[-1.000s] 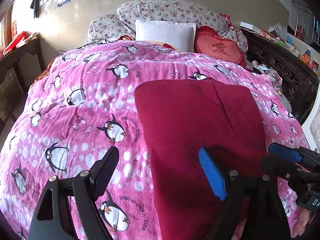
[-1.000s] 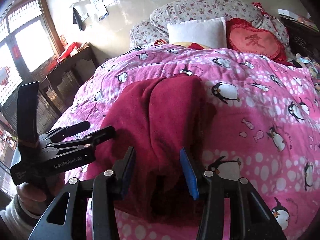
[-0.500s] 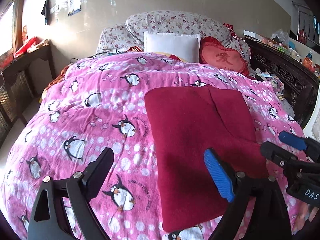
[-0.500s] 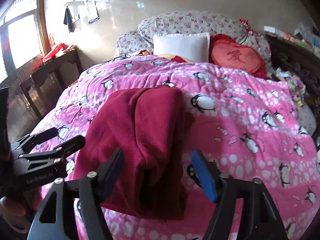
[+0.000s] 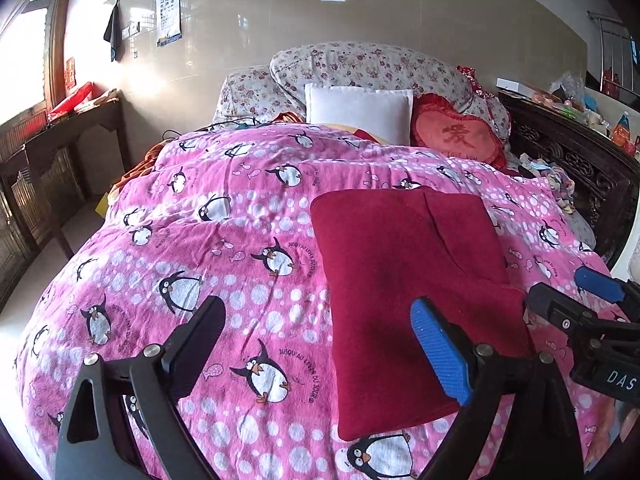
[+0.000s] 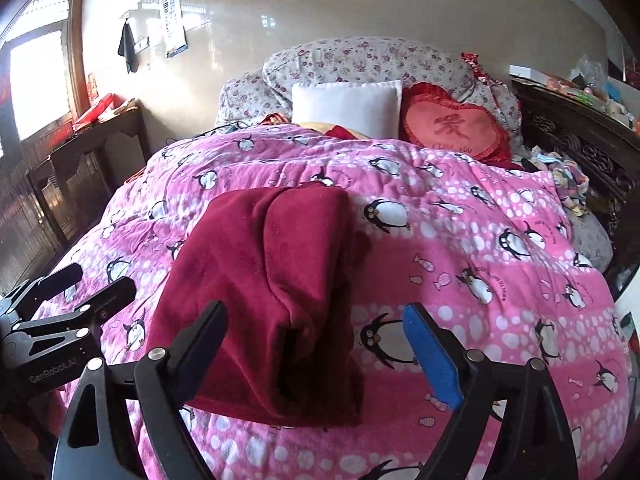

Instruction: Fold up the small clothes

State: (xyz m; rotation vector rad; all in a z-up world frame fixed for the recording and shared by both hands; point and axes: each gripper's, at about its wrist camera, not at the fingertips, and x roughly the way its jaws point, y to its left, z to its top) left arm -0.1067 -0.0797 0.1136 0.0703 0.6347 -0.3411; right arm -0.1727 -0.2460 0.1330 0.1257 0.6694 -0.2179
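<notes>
A dark red fleece garment (image 5: 404,280) lies folded into a long rectangle on the pink penguin blanket (image 5: 224,248). It also shows in the right wrist view (image 6: 272,292), with a thicker folded layer on its right side. My left gripper (image 5: 320,344) is open and empty, held above the garment's near left edge. My right gripper (image 6: 316,344) is open and empty above the garment's near end. The right gripper also shows at the right edge of the left wrist view (image 5: 576,300); the left gripper shows at the left of the right wrist view (image 6: 80,292).
A white pillow (image 5: 358,114), a red heart cushion (image 5: 456,138) and floral bedding (image 5: 360,66) lie at the head of the bed. A dark carved wooden frame (image 5: 576,164) runs along the right. A dark wooden table (image 5: 60,148) stands on the left.
Both grippers have pulled back and up from the garment, and their jaws have opened wider. The garment has stayed flat on the blanket.
</notes>
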